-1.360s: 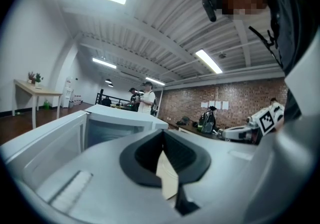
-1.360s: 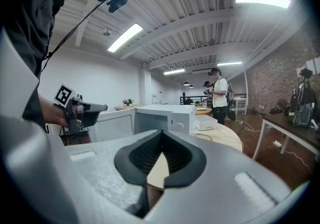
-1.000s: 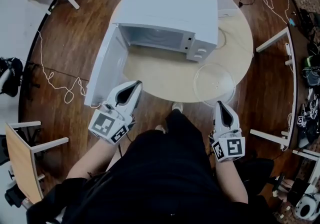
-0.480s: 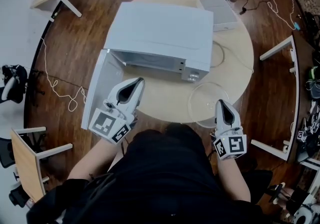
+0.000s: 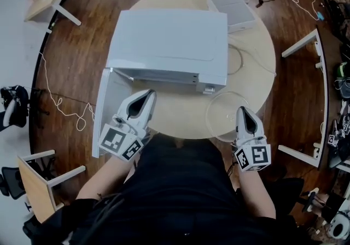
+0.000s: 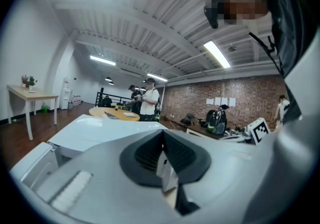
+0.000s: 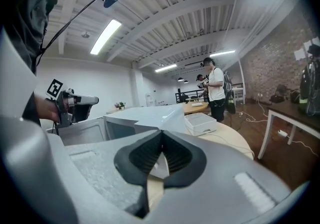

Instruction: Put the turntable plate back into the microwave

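The white microwave [image 5: 169, 41] stands on the round wooden table [image 5: 257, 41] with its door [image 5: 112, 107] swung open to the left. The clear glass turntable plate [image 5: 223, 111] lies flat on the table at the front right of the microwave. My left gripper [image 5: 146, 94] is shut and empty, its tip over the table's front edge beside the open door. My right gripper [image 5: 244, 110] is also shut and empty, its tip at the plate's near right rim. The left gripper view shows shut jaws [image 6: 161, 135] and the microwave top [image 6: 100, 130]. The right gripper view shows shut jaws [image 7: 161, 135] before the microwave [image 7: 145, 115].
A flat white box [image 5: 231, 10] lies at the table's back right, with a thin cable [image 5: 240, 58] curling beside the microwave. White desk frames [image 5: 317, 91] stand right of the table and a wooden chair [image 5: 33, 184] at the lower left. People stand far behind.
Both grippers have moved forward to the table. The left tip now sits by the open door, the right tip at the plate's near rim. Both stayed shut.
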